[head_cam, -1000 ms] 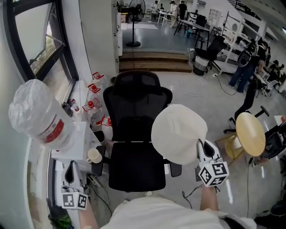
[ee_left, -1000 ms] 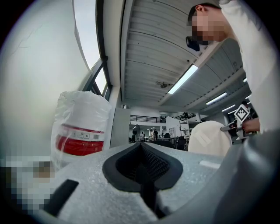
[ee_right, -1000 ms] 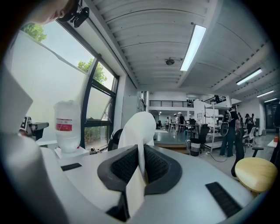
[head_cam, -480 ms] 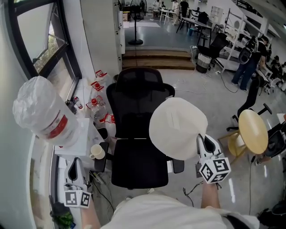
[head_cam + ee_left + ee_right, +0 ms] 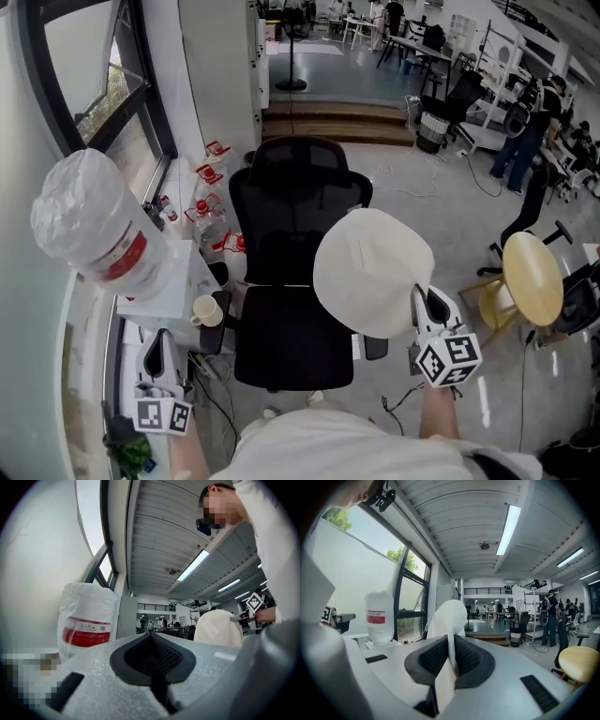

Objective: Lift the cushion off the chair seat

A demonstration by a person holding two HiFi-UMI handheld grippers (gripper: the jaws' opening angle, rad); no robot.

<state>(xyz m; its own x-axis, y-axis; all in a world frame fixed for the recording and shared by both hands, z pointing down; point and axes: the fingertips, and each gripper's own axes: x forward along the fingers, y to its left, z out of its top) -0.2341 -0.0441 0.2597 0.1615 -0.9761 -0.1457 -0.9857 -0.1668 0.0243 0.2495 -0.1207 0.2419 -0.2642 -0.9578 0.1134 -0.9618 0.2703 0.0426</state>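
Where a grey workshop floor meets a window wall, seen from the head: holds one cream cushion (image 5: 373, 272) above one black chair (image 5: 292, 281), covering one side of the seat, in the right gripper (image 5: 422, 302); left gripper (image 5: 155, 345) low beside one wrapped jug (image 5: 89, 230). From the left gripper view: pinched together, empty. From the right gripper view: clamped on the cushion's edge, chair hidden.

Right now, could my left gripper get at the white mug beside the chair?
Probably yes. The white mug sits just ahead and right of the left gripper, with nothing visible between them. Its fingers are shut and empty, so they would need opening.
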